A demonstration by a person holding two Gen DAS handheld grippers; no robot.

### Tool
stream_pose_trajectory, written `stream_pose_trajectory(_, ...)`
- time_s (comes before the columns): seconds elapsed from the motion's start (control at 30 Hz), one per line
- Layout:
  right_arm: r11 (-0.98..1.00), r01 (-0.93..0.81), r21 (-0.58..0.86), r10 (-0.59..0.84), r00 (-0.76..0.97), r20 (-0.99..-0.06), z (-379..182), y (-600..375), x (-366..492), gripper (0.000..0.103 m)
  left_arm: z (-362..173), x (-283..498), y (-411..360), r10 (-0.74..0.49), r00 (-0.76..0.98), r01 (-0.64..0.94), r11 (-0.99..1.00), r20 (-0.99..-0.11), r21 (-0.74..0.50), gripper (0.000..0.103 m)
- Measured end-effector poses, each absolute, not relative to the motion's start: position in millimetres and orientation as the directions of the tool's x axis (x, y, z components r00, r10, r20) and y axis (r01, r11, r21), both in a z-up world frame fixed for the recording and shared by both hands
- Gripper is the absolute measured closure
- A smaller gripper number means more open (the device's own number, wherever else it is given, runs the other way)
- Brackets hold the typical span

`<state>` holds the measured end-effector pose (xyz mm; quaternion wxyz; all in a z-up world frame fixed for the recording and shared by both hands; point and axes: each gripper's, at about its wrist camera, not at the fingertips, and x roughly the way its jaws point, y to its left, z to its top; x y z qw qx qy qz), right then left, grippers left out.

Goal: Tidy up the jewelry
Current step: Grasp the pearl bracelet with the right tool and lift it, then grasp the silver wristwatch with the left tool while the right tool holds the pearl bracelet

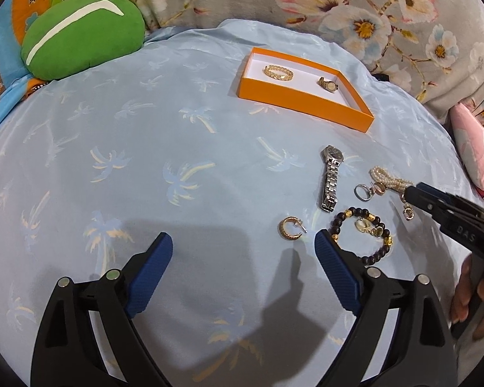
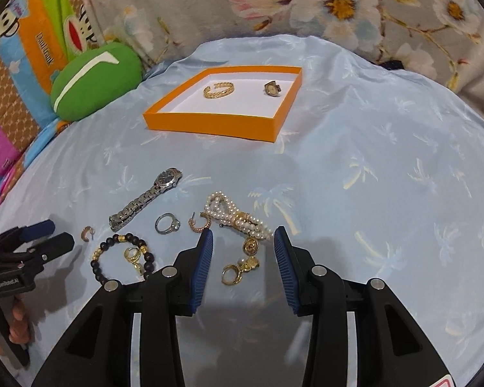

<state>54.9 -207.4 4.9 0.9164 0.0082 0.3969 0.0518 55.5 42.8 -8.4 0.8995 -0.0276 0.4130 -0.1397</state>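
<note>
An orange box (image 1: 303,101) (image 2: 209,124) holds a gold bangle (image 1: 278,72) (image 2: 219,90) and a small gold piece (image 1: 327,84) (image 2: 272,88). Loose on the blue cloth lie a silver watch (image 1: 330,177) (image 2: 146,198), a silver ring (image 1: 362,191) (image 2: 167,223), a pearl bracelet (image 1: 388,179) (image 2: 235,216), a dark bead bracelet (image 1: 361,235) (image 2: 122,256), a gold hoop earring (image 1: 289,228) (image 2: 87,233) and gold earrings (image 2: 242,262). My left gripper (image 1: 243,242) is open and empty, left of the pile. My right gripper (image 2: 243,235) is open over the gold earrings and pearls.
A green cushion (image 1: 80,37) (image 2: 95,84) sits at the back left. A floral blanket (image 1: 387,9) (image 2: 338,3) borders the far side. A pink pillow (image 1: 474,148) lies at the right. Printed bedding (image 2: 22,64) lies at the left.
</note>
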Motion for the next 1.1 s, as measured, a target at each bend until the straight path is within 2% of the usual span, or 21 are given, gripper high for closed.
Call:
stream_pose_trajectory(0.17,0.99,-0.139,0.001,0.092,0.657,-0.748,1,-210,70,0.064,-8,56,41,-0.273,0.618,0.234,0.959,-0.737,-0.159,0.016)
stream_pose_trajectory(0.4,0.98,-0.197,0.027,0.146,0.621,-0.77,-4,-209,83,0.065,-9,56,39,-0.274,0.617,0.239,0.958,-0.738,-0.156,0.015)
stream_pose_trajectory(0.47,0.979,-0.205,0.01,0.138,0.621,-0.772,-5,-202,81,0.074,-9,56,38,-0.275,0.617,0.24,0.958,-0.738,-0.156,0.015)
stream_pose_trajectory(0.5,0.978,-0.208,0.014,0.142,0.619,-0.772,-5,-199,80,0.085,-9,56,38,-0.276,0.617,0.241,0.958,-0.737,-0.156,0.015)
stream_pose_trajectory(0.53,0.98,-0.2,0.015,0.139,0.622,-0.771,-5,-197,78,0.089,-9,56,38,-0.275,0.617,0.241,0.958,-0.738,-0.156,0.015)
stream_pose_trajectory(0.73,0.993,-0.104,0.062,0.116,0.672,-0.731,2,-193,62,0.09,-9,56,37,-0.282,0.614,0.252,0.955,-0.737,-0.156,0.015)
stream_pose_trajectory(0.93,0.969,-0.013,0.245,0.176,0.735,-0.655,15,-200,19,0.09,-4,55,31,-0.295,0.624,0.274,0.95,-0.723,-0.151,0.015)
stream_pose_trajectory(1.1,0.963,-0.005,0.268,0.19,0.721,-0.667,8,-191,-16,0.09,15,68,-2,-0.324,0.631,0.324,0.936,-0.704,-0.14,0.015)
